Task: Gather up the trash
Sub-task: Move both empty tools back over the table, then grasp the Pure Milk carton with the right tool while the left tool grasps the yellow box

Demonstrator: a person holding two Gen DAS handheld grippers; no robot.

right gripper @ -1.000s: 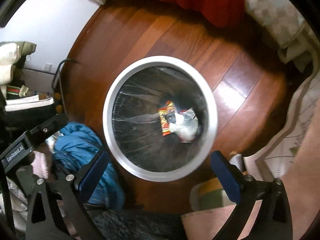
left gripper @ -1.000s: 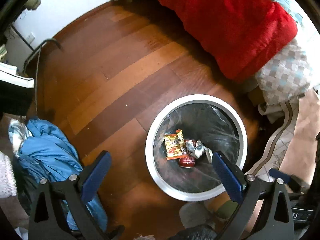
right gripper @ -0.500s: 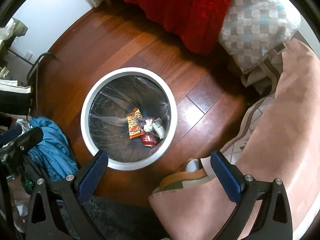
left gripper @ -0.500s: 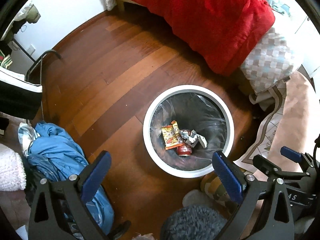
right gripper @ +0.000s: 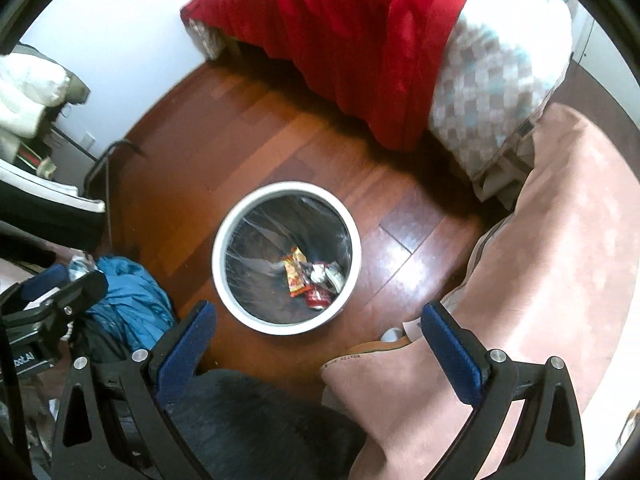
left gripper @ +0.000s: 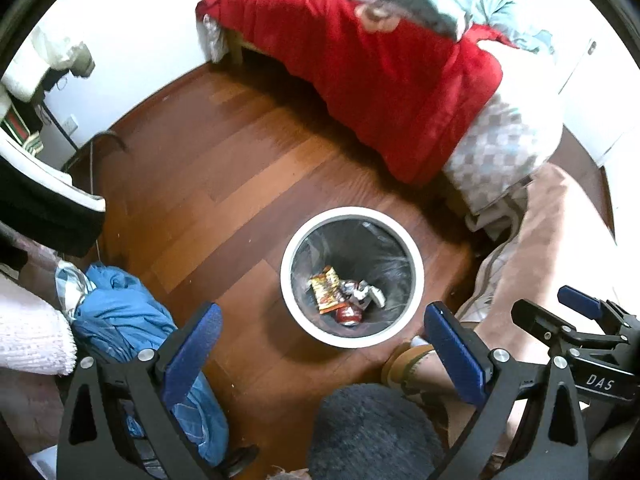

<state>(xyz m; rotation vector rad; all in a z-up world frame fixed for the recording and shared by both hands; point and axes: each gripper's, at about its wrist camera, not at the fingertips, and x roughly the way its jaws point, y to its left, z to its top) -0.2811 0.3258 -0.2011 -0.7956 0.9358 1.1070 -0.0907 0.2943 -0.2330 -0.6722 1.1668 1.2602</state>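
Note:
A round white-rimmed trash bin (left gripper: 416, 256) with a clear liner stands on the wood floor; it also shows in the right wrist view (right gripper: 219, 240). Inside lie an orange snack wrapper (left gripper: 326, 289), a red can (left gripper: 349, 315) and crumpled silver foil (left gripper: 362, 289); the same wrapper (right gripper: 295, 271) and can (right gripper: 318, 297) show in the right wrist view. My left gripper (left gripper: 320, 354) is open and empty, high above and nearer than the bin. My right gripper (right gripper: 318, 348) is open and empty, also high above the bin. The right gripper shows at the left wrist view's right edge (left gripper: 580, 320).
A bed with a red blanket (left gripper: 384, 80) and checkered cover (left gripper: 496, 152) stands behind the bin. Blue clothing (left gripper: 120, 320) lies on the floor at left. A pink blanket (right gripper: 560, 260) lies at right. A dark fuzzy rug (left gripper: 372, 436) is below. Slippers (left gripper: 400, 364) sit by the bin.
Both grippers have risen and pulled back from the bin, which now looks smaller and farther. Both stay open and empty. The trash in the bin has not moved.

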